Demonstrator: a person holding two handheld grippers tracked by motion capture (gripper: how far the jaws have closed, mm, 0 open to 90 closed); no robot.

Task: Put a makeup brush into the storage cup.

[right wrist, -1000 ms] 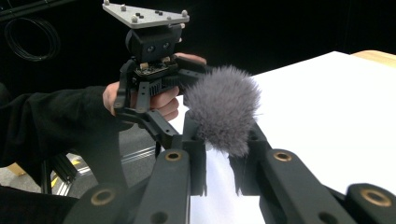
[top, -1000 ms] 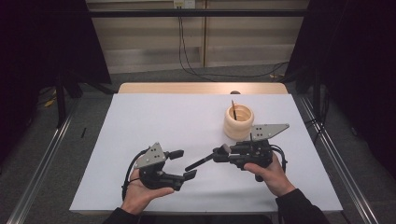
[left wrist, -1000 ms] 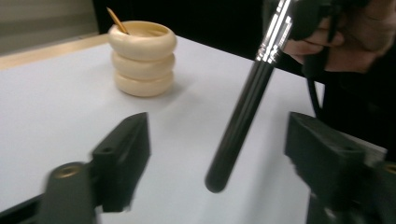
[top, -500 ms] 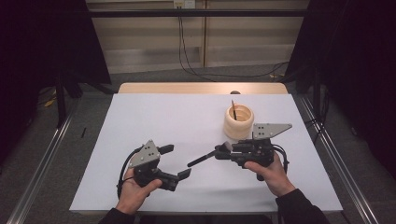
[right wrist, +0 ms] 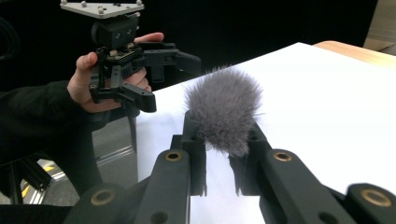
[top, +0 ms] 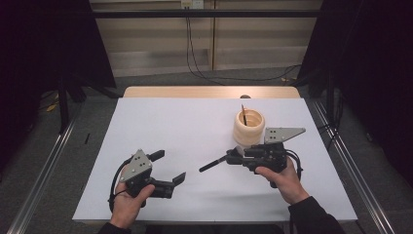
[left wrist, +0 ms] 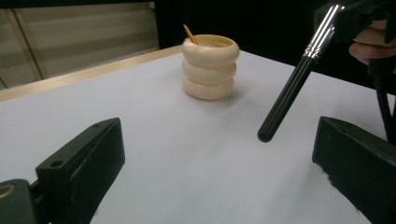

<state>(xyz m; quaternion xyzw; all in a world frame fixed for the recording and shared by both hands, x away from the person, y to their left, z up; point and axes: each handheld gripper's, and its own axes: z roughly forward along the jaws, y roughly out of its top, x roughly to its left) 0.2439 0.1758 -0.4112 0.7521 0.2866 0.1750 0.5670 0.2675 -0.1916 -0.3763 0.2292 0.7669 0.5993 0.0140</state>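
White-covered worktop (top: 185,126) with wooden far edge, cream ribbed cup (top: 249,127) of three stacked rings standing right of centre, thin wooden stick (top: 243,114) leaning inside it, grey floor, cables along the back wall.

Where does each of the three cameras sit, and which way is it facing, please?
High view: above the person's side, looking forward and down at the table; both hands and forearms show.
Left gripper view: rides the left gripper, facing the ringed cup; open jaws.
Right gripper view: rides the right gripper, jaws shut on the brush.
All share the brush.
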